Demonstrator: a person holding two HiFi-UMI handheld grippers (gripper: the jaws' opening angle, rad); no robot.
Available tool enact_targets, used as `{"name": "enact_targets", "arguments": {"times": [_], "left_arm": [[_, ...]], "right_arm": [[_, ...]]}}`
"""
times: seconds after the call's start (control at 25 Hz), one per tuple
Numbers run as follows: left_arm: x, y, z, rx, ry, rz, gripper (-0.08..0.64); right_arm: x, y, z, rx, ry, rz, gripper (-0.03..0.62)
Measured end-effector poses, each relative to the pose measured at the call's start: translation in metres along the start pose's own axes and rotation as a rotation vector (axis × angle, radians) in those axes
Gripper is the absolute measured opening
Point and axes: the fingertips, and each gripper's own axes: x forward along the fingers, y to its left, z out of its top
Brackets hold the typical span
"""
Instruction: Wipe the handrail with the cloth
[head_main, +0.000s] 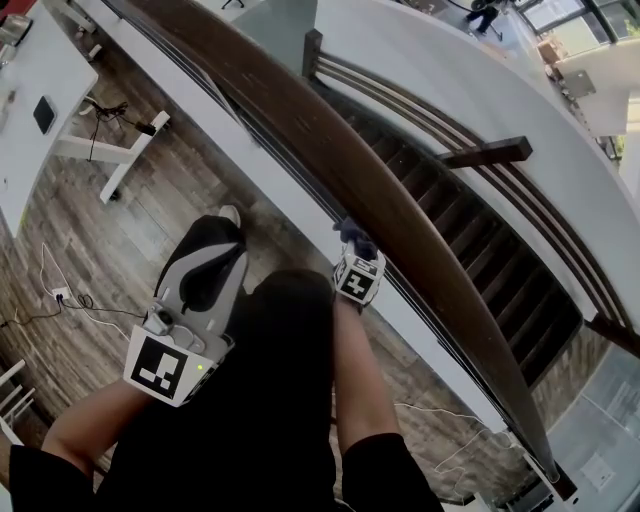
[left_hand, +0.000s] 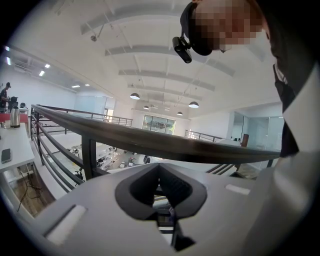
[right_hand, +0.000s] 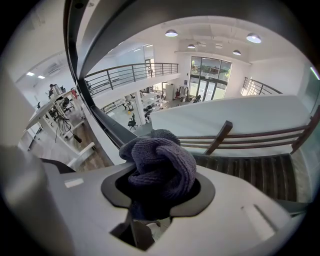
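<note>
Fingers of the right gripper (right_hand: 159, 186) clamp the bunched cloth (right_hand: 161, 159), held at the near edge of the handrail (head_main: 300, 135) mid-frame; the left gripper (left_hand: 159, 172), fingers closed on nothing, hangs lower left. Wiping seems in hand: next, slide the cloth along the rail, pressing steadily
</note>
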Motion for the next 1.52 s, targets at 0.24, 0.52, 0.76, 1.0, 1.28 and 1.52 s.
{"name": "enact_targets", "arguments": {"times": [0.24,0.52,0.76,1.0,1.28,1.52], "left_arm": [[0.001,-0.011,0.004,0.025,-0.025,0.006,0.000],[0.000,-0.023,-0.001,0.020,-0.005,-0.012,0.000],[0.002,-0.030,-0.003,0.005,0.003,-0.027,0.000],[0.004,-0.034,-0.001,0.010,-0.003,-0.034,0.000],[0.010,-0.043,-0.004,-0.019,-0.014,-0.065,0.000],[0.012,-0.048,-0.009,-0.014,0.012,-0.107,0.000]], "right_arm": [[-0.004,-0.010,-0.009,0.032,0.003,-0.002,0.155],[-0.009,-0.022,-0.017,0.040,0.005,-0.007,0.155],[-0.013,-0.034,-0.023,0.045,0.006,-0.015,0.155],[-0.019,-0.050,-0.031,0.045,0.015,-0.022,0.155],[-0.028,-0.070,-0.045,0.102,0.029,-0.058,0.155],[-0.033,-0.087,-0.061,0.152,0.037,-0.083,0.155]]}}
